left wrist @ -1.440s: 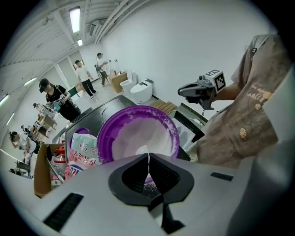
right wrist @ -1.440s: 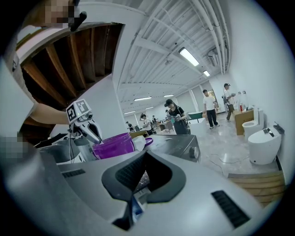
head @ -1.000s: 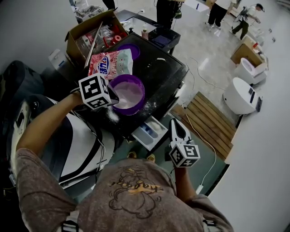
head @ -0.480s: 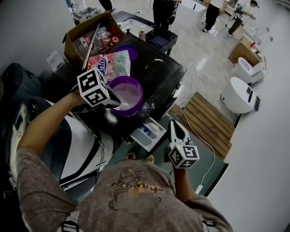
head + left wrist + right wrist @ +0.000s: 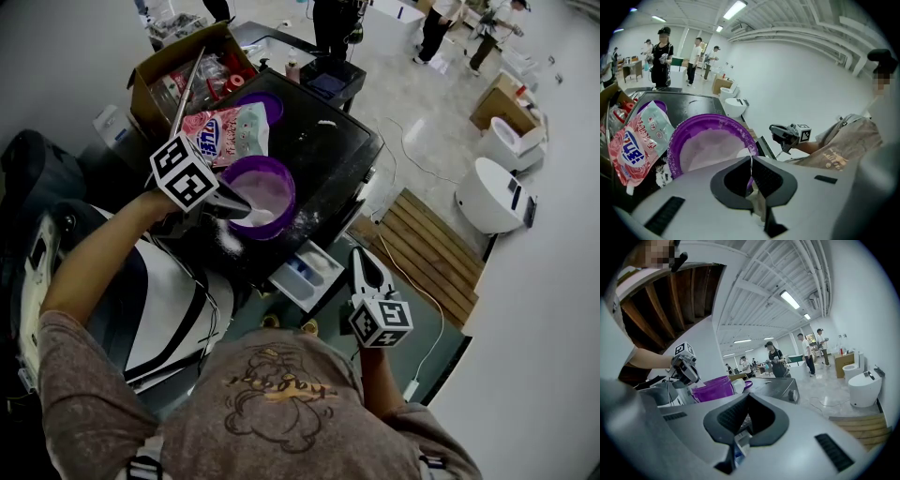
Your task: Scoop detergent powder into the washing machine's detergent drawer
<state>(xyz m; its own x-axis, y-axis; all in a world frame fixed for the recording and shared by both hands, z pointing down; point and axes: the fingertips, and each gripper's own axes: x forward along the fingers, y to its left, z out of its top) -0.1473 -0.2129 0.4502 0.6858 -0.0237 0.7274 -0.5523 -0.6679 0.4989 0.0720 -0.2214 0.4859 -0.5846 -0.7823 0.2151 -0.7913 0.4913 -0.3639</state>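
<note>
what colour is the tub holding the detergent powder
The tub is purple; it shows best in the left gripper view.

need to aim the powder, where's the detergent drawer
In the head view the detergent drawer sits near centre, pulled open, just below and right of the purple tub, with the right gripper close on its right.

Left gripper swung: its marker cube went up and left while the tip stayed in the purple bowl, with the white scoop tilted more across the powder.
</note>
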